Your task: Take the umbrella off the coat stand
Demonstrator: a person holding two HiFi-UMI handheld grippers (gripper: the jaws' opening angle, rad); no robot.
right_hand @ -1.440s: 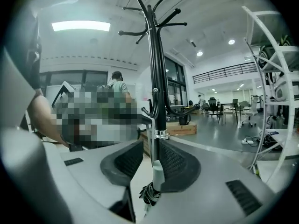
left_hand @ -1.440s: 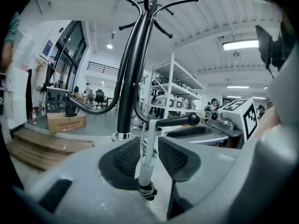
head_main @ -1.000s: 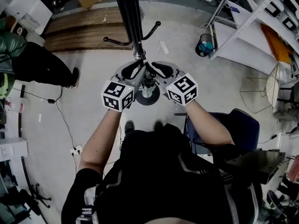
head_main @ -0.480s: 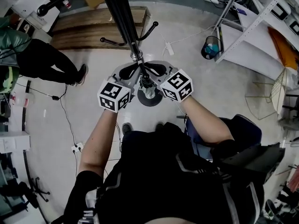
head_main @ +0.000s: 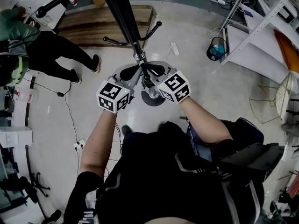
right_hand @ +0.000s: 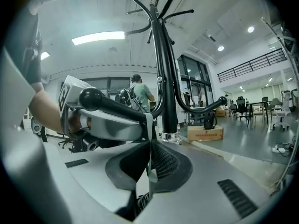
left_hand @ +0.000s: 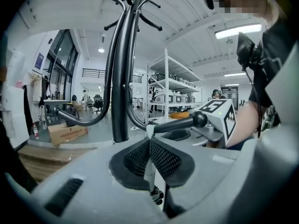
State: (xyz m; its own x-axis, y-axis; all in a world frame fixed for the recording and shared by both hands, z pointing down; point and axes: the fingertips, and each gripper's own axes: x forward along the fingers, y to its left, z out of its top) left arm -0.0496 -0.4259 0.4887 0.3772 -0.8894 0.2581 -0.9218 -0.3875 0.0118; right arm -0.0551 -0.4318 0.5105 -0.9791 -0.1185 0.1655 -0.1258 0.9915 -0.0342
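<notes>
The black coat stand (head_main: 122, 17) rises from a round base (head_main: 154, 99) in front of me. One of its low hooks (left_hand: 180, 123) has a ball end and points toward me. A thin pale umbrella strap (left_hand: 149, 171) hangs over that hook. My left gripper (head_main: 138, 69) (left_hand: 149, 141) has just been closing and its pads now pinch this strap. From the other side my right gripper (head_main: 145, 69) (right_hand: 150, 146) is shut on the same strap (right_hand: 148, 125). A dark bundle (left_hand: 157, 195) under the strap, perhaps the folded umbrella, is mostly hidden by the jaws.
A person in dark trousers (head_main: 56, 55) walks at the far left beside a wooden platform (head_main: 93, 27). White metal shelving (head_main: 261, 27) and a blue bin (head_main: 216, 49) stand at the right. Cables (head_main: 65, 111) trail over the floor, and a blue chair (head_main: 243, 129) is close behind my right arm.
The left gripper's jaws have closed onto the strap. Both grippers stay at the hook. The person at the left has stepped toward the right.
</notes>
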